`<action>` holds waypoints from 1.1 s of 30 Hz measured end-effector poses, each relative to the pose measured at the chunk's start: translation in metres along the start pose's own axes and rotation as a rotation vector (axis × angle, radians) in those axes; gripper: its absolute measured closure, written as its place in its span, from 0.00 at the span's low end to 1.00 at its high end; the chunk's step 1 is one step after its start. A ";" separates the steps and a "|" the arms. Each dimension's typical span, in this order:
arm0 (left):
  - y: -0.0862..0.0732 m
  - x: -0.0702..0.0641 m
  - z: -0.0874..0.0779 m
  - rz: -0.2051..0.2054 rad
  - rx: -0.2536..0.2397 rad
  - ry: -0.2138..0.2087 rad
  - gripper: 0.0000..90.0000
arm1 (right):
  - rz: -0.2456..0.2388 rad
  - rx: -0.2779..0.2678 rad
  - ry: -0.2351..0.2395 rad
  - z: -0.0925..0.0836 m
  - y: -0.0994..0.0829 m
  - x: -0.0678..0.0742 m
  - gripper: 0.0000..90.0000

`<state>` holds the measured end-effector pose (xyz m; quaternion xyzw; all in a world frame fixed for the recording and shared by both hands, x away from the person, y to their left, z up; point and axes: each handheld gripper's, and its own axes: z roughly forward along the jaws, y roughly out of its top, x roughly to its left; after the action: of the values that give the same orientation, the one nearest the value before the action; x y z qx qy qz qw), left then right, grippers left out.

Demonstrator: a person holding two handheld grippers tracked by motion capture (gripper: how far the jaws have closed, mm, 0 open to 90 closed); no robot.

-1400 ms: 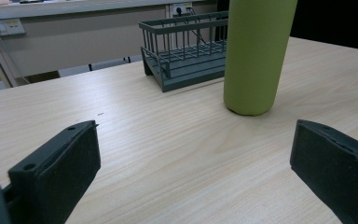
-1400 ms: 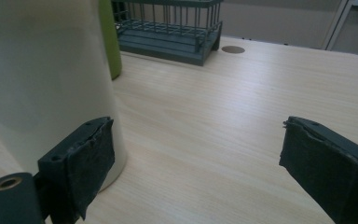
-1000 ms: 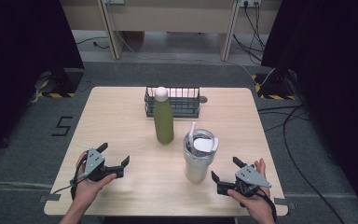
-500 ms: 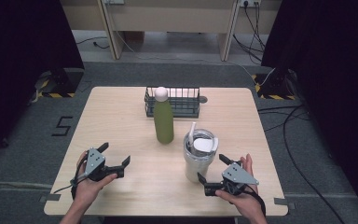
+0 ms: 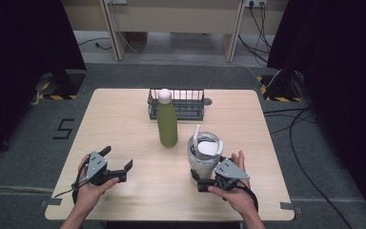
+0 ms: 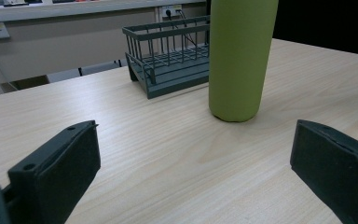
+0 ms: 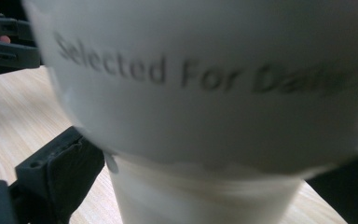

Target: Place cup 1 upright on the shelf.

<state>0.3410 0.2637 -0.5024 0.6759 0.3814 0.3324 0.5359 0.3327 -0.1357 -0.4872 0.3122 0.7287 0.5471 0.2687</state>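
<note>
A white lidded tumbler (image 5: 204,152) with a straw stands on the wooden table (image 5: 119,119), right of centre. My right gripper (image 5: 198,182) is open, its jaws on either side of the tumbler's narrow base. Up close, the tumbler (image 7: 205,93) shows blurred grey lettering between the right gripper's (image 7: 205,186) jaws. A green bottle (image 5: 167,124) with a white cap stands upright at mid-table. My left gripper (image 5: 119,158) rests open at the front left and holds nothing. In the left gripper view, the left gripper (image 6: 193,172) points at the bottle (image 6: 240,60), well short of it.
A dark wire basket (image 5: 176,104) sits behind the bottle near the table's far edge, also visible as the basket (image 6: 168,60) left of the bottle. Bare wood lies between the two hands. Cables run over the floor on the right.
My right gripper has slid left and forward from the front right corner until its jaws flank the tumbler's base. The left gripper has stayed put.
</note>
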 end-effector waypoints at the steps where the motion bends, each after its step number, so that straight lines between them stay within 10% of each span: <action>1: 0.000 0.000 0.000 0.001 0.002 -0.001 0.01 | 0.005 0.002 -0.002 0.004 -0.002 0.000 0.07; 33: -0.004 -0.001 0.001 0.008 0.017 -0.025 0.03 | -0.011 0.013 -0.006 0.012 -0.002 -0.001 0.11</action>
<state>0.3411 0.2627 -0.5067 0.6861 0.3749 0.3229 0.5333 0.3422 -0.1292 -0.4924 0.3118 0.7331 0.5399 0.2719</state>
